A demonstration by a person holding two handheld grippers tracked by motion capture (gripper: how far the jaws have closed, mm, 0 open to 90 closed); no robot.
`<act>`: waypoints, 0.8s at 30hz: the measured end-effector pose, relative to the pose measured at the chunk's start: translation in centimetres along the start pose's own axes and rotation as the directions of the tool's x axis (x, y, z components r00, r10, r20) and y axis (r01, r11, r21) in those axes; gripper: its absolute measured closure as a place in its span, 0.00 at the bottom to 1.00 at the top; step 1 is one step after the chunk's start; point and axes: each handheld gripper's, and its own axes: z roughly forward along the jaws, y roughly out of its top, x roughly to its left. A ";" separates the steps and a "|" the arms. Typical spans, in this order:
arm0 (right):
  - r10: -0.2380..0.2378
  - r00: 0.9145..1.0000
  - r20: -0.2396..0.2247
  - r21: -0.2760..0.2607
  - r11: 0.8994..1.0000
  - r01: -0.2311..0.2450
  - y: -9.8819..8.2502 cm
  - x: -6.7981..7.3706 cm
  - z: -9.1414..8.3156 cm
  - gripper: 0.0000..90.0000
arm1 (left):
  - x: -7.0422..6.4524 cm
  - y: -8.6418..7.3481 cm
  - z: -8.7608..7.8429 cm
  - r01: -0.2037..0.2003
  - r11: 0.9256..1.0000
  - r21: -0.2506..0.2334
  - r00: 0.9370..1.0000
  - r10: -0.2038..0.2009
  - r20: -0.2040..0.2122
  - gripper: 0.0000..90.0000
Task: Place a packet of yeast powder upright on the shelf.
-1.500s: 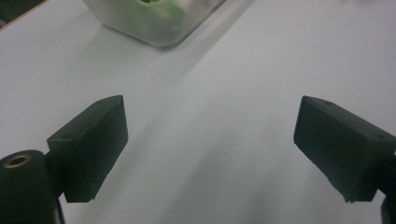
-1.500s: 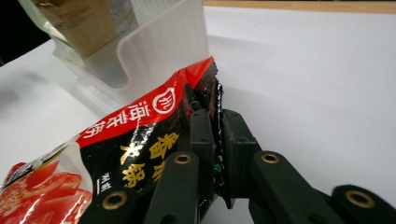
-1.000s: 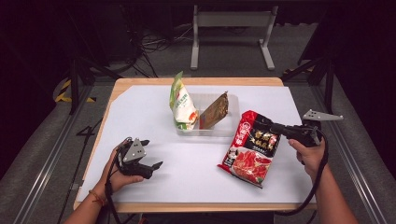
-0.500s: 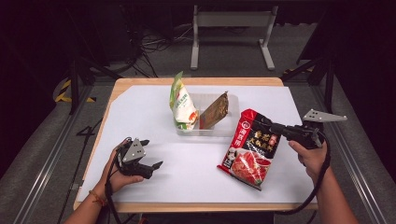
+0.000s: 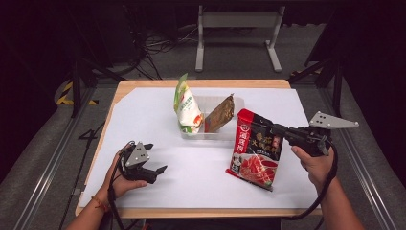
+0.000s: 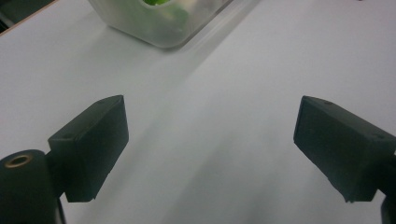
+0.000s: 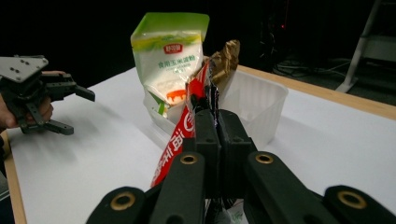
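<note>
My right tongs [image 5: 276,128] pinch the edge of the red bag [image 5: 255,148], tilted up with its bottom corner on the white worktop [image 5: 201,167], just beside the clear tub [image 5: 235,106]. My left tongs [image 5: 154,158] rest wide, holding nothing.

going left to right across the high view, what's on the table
left tongs → green-and-white pouch → brown packet → red-and-black bag → right tongs, shut on the bag's edge. The pouch and the packet stand in the clear tray.
</note>
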 end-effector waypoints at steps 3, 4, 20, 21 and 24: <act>-0.010 1.000 0.005 -0.012 1.000 0.010 0.3 0.5 -0.1 0.98 | 0.0 0.0 0.0 0.002 1.000 -0.001 1.000 -0.002 0.001 0.12; -0.030 0.999 0.011 -0.025 0.999 0.031 0.7 1.0 -0.1 0.98 | 0.0 0.0 0.0 0.003 1.000 -0.001 1.000 -0.003 0.001 0.12; -0.081 0.994 0.071 -0.099 0.991 0.088 3.2 2.4 -0.7 0.99 | 0.1 0.0 0.0 0.006 1.000 0.000 1.000 -0.006 0.003 0.12; -0.080 0.994 0.071 -0.102 0.991 0.087 3.3 2.3 -0.8 0.99 | 0.0 0.0 0.1 0.006 1.000 0.000 1.000 -0.006 0.005 0.12; -0.068 0.994 0.086 -0.124 0.989 0.078 3.9 2.3 -0.9 0.99 | 0.0 0.0 0.1 0.008 1.000 0.000 1.000 -0.008 0.007 0.12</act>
